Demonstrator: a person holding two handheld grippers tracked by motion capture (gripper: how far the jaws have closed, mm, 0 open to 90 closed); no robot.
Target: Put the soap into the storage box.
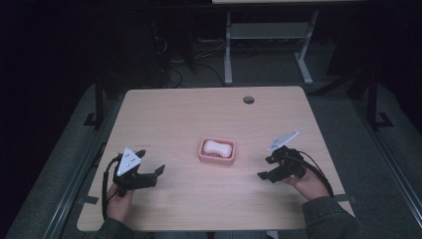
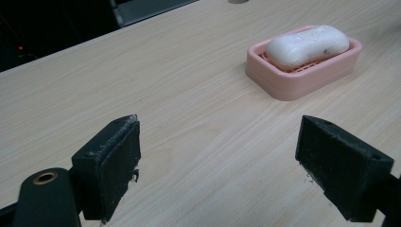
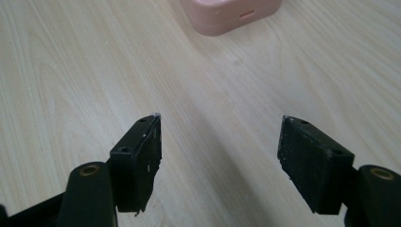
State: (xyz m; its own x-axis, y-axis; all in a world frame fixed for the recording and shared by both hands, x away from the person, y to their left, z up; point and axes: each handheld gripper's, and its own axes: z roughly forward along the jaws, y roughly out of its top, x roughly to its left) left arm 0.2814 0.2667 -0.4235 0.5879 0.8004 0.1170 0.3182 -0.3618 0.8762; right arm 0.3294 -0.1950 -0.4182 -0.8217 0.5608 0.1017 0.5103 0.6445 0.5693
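A pink soap dish sits at the middle of the wooden table, with a white bar of soap lying in it. In the left gripper view the soap dish and the soap are at the upper right, well beyond the jaws. My left gripper rests at the table's left, open, with nothing between its jaws. My right gripper is to the right of the dish, open and empty. In the right gripper view the soap dish shows at the top edge, ahead of my right gripper.
The light wooden table has a round cable hole near its far edge. Beyond it stands a white desk frame on a dark floor with cables. Bare tabletop surrounds the dish on all sides.
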